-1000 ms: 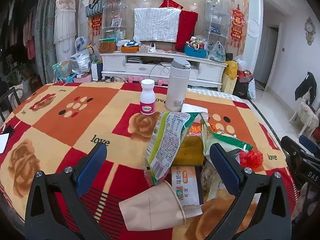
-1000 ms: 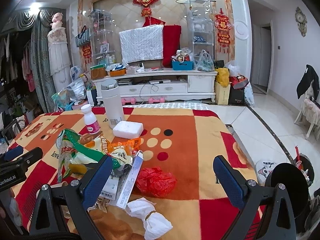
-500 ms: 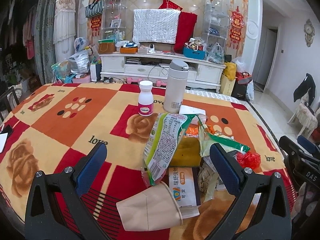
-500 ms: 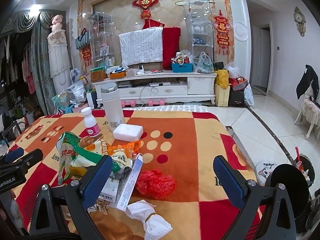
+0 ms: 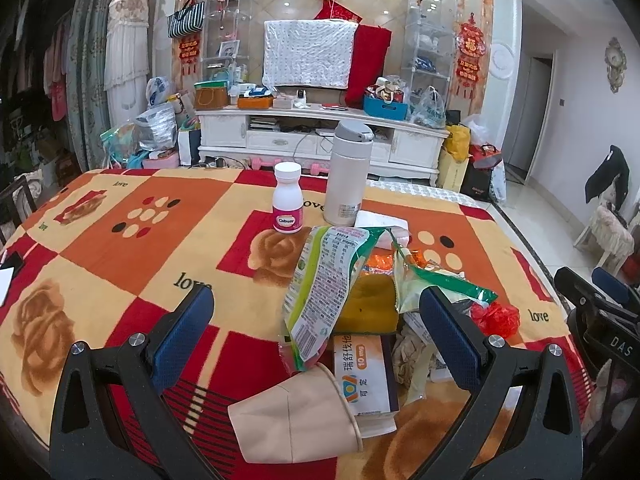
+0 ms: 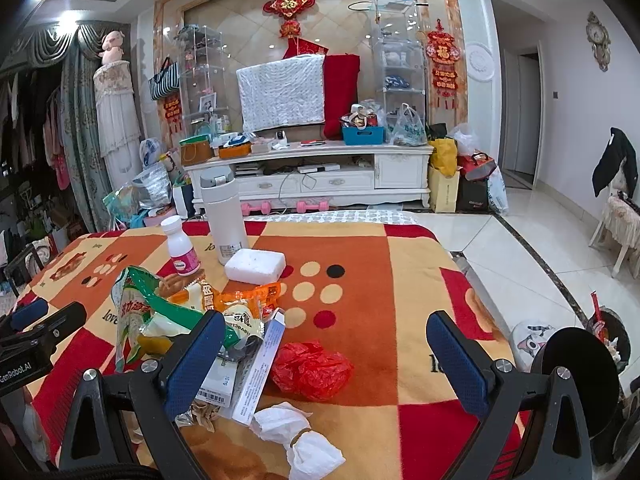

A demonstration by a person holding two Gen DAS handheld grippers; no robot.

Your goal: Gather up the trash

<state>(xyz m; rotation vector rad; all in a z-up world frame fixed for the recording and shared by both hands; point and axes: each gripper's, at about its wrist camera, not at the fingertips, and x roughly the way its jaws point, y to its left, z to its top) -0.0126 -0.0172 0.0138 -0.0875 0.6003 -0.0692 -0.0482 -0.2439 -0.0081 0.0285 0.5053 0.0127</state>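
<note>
A heap of trash lies on the patterned blanket: a green snack bag [image 5: 324, 292], a crushed paper cup [image 5: 296, 424], a medicine box [image 5: 362, 376], a red plastic wad [image 6: 310, 366] and a crumpled tissue [image 6: 300, 436]. My left gripper [image 5: 316, 328] hovers open over the near edge of the heap, with the snack bag and box between its fingers' lines but untouched. My right gripper [image 6: 324, 354] is open above the red wad, holding nothing. The other gripper shows at the edge of each view.
A white flask [image 5: 348, 176], a pill bottle [image 5: 287, 198] and a white block [image 6: 255, 266] stand beyond the heap. A black bin [image 6: 576, 364] sits on the floor right of the table [image 6: 400, 264]. A TV cabinet [image 6: 320, 176] lines the far wall.
Both grippers have risen or tilted slightly, so the heap sits a little lower in both views. Nothing on the table has moved and both stay open.
</note>
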